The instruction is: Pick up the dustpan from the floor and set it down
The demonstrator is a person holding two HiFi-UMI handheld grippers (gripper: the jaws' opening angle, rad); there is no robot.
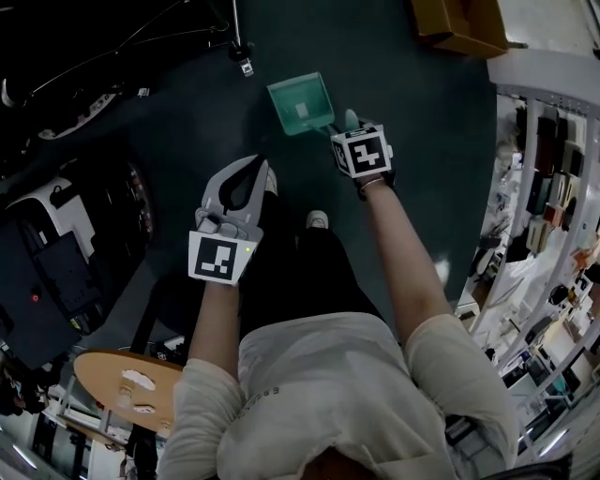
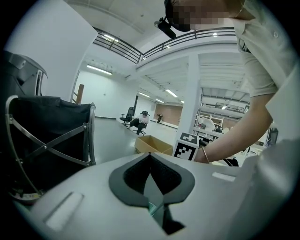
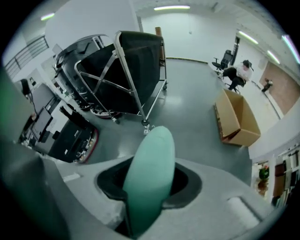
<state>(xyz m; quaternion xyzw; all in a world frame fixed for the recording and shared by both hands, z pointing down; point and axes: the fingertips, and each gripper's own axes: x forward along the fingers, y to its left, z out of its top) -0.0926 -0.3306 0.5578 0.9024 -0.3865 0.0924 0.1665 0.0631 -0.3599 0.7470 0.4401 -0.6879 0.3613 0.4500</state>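
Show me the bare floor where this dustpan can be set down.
Best: the bare dark floor between the dustpan and the cardboard box, running down the strip between the right gripper and the shelving. A smaller patch lies left of the dustpan. Crowded: black equipment at left, the round table lower left, the person's shoe below the dustpan.

floor (image 1: 422, 150): dark teal, smooth, we see it across the top middle
dustpan (image 1: 300, 103): green, upper centre, looks down on it
cardboard box (image 1: 459, 23): top right corner
shoe (image 1: 317, 219): white, dead centre
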